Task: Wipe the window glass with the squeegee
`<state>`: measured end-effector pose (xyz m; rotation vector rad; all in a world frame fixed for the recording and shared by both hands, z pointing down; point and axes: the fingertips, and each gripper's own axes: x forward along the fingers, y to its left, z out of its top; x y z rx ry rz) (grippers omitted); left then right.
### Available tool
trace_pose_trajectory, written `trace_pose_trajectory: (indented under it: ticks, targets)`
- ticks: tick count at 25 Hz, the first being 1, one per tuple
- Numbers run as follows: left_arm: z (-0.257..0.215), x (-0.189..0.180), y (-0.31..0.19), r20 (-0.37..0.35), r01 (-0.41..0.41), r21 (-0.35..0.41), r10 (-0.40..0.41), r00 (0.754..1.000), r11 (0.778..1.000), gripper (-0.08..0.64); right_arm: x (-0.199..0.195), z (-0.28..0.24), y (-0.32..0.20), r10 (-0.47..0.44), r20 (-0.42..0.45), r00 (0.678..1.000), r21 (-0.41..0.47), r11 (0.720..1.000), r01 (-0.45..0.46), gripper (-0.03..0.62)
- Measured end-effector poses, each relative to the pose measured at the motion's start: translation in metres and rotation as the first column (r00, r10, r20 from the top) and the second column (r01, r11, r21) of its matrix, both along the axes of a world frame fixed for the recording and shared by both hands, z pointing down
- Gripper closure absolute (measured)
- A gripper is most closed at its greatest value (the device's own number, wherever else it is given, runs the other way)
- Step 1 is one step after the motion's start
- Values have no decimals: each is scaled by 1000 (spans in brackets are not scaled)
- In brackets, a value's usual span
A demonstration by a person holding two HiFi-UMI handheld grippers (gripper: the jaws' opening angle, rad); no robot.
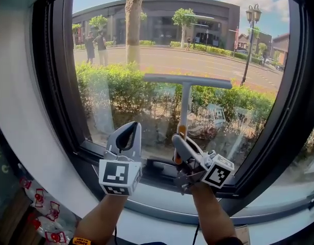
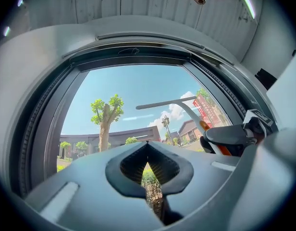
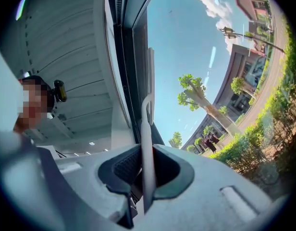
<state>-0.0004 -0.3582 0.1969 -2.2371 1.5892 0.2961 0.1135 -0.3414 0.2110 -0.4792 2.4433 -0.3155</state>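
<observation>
The right gripper (image 1: 178, 143) is clamped on the squeegee (image 1: 186, 102), low on its handle; in the right gripper view the grey shaft runs straight up between the two pads of that gripper (image 3: 146, 174), held on both sides. The squeegee stands upright with its crossbar level, about halfway up the window glass (image 1: 147, 60) and right of centre. The bar looks to lie against the pane, though contact cannot be confirmed. The left gripper (image 1: 128, 134) hangs just beside the right one, above the sill (image 1: 162, 168), with its jaws together on nothing. Only the bushes outside show through the gap behind its tips (image 2: 148, 146).

This reads as the wiping itself, mid-pane. The lower glass shows pale streaks, which may be film or only reflection. The next move probably calls for even pressure along the whole bar and a straight draw down towards the sill, with the wrist keeping the bar from tipping at either end. The idle gripper should stay out of the path
</observation>
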Motion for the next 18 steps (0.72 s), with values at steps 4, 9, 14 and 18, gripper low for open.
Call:
trace_pose_trajectory:
  ticks: [4,9,14,18]
  targets:
    - [7,8,5,2,13,-7,-13,1000,1000,549,6,1,1,-9,-14,1000,10,1000,10,545]
    - [12,8,11,-8,40,-4,-40,999,999,549,4,-1,5,-23,-49,999,29,999,24,546]
    - [-1,7,17,-22,53,27,-53,998,998,549,2,-15,11,-29,-87,996,63,997,35,546]
    - [-30,16,23,-17,41,77,-40,999,996,549,7,-55,18,-34,-96,995,129,991,46,546]
